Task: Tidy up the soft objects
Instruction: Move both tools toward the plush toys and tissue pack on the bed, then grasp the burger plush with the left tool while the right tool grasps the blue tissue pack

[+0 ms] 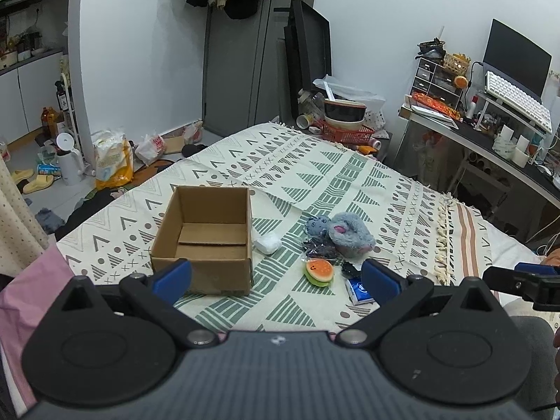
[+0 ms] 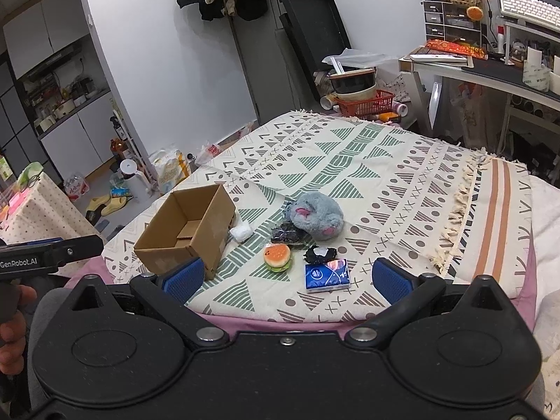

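Note:
An open, empty cardboard box (image 1: pixel 206 238) (image 2: pixel 189 227) stands on the patterned bedspread (image 1: pixel 315 175) (image 2: pixel 385 161). To its right lie a white soft wad (image 1: pixel 267 244) (image 2: pixel 240 232), a grey plush toy (image 1: pixel 350 234) (image 2: pixel 316 215), a small blue-grey plush (image 1: pixel 316 225), a dark crinkly packet (image 1: pixel 320 250) (image 2: pixel 287 234), a burger squishy (image 1: pixel 319 272) (image 2: pixel 277 257), a black-and-white item (image 2: pixel 320 254) and a blue tissue pack (image 1: pixel 359 290) (image 2: pixel 327 274). My left gripper (image 1: pixel 276 280) is open and empty, near the box's front. My right gripper (image 2: pixel 287 278) is open and empty, short of the tissue pack.
The bed's near edge shows pink sheet (image 2: pixel 245 318). A red basket with stacked bowls (image 1: pixel 344 122) (image 2: pixel 360 94) sits past the far edge. A desk with keyboard and monitor (image 1: pixel 507 105) stands at the right. Bags, a kettle and slippers litter the floor (image 1: pixel 87 168) at the left.

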{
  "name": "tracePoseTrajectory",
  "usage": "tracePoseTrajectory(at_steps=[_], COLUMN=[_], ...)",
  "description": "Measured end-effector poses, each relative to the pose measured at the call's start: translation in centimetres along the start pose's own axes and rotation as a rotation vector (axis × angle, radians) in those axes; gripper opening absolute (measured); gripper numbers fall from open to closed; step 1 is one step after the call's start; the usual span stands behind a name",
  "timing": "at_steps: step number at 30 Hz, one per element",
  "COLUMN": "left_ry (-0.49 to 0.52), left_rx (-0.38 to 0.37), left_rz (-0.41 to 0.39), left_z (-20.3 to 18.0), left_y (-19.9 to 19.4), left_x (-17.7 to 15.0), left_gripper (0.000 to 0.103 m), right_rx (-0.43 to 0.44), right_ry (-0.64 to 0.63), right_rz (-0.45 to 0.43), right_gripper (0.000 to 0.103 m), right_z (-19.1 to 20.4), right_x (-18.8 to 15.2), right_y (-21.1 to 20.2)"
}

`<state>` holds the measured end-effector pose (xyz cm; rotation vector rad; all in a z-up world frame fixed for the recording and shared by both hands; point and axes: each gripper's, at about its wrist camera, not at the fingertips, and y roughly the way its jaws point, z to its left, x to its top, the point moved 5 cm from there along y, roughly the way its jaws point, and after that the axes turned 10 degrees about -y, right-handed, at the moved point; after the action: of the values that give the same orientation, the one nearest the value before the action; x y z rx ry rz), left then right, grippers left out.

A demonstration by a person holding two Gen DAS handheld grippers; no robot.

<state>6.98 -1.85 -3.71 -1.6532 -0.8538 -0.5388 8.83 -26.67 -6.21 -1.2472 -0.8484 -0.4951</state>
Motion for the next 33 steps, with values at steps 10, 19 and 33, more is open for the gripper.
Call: tracePoseTrajectory(at_steps=[10,19,33], left_ry=[0.0,0.009,-0.012], left_rx=[-0.01,-0.029,-0.029], left_rz=[0.012,0.059,0.161], left_z=[-1.4,-3.3,-4.6], left_y=[3.4,7.9,15.4], left_x=[0.4,0.1,-0.9], left_gripper=[0.102,0.102,0.099], right_rx=[-0.013,-0.001,0.056], right_ry=[0.032,0.106,0.161], right_rz=[0.026,0.07,0.17], right_gripper=[0.103,0.103,0.103], right_z=[-2.5,-5.4,-7.0], right_x=[0.1,-0.7,-2.7], right_y=[3.2,7.0,13.3])
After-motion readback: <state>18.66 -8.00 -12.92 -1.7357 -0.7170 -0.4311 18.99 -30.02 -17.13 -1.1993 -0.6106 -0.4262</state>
